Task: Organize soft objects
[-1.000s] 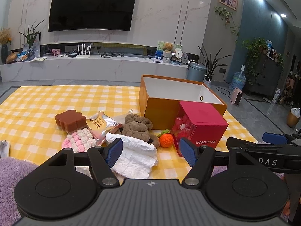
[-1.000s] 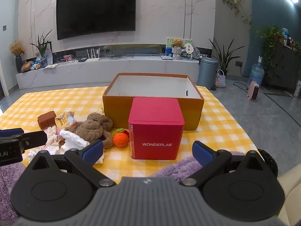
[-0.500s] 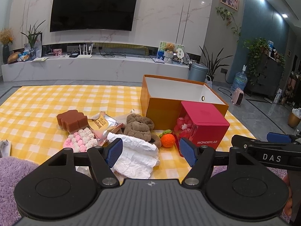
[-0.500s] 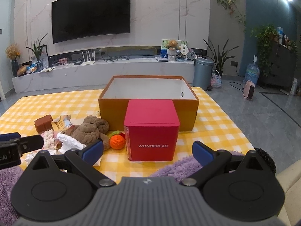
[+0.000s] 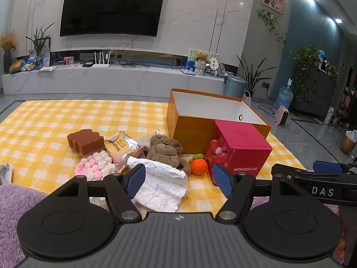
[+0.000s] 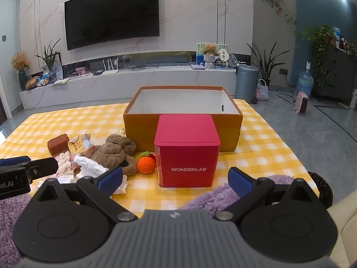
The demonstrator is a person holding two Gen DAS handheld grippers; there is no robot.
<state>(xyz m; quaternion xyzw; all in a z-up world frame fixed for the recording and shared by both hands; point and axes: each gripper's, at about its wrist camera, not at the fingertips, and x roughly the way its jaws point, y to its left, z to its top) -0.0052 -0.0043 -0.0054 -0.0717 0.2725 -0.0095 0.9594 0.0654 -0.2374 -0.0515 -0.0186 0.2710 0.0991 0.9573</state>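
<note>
From my left camera, at ten o'clock a brown sponge (image 5: 86,140) and snack packet (image 5: 121,148), then a brown plush (image 5: 166,150), white cloth (image 5: 164,184) and orange ball (image 5: 198,166). My left gripper (image 5: 178,182) gapes wide, empty. At one o'clock sit the red box (image 5: 242,150) and orange box (image 5: 191,131). My right gripper (image 6: 176,179) is spread wide too.

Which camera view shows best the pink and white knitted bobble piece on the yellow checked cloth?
The left wrist view. There the pink and white knitted bobble piece lies almost wholly in sight beside the brown sponge block. In the right wrist view only a narrow strip of it shows, partly behind the left gripper's finger.
</note>
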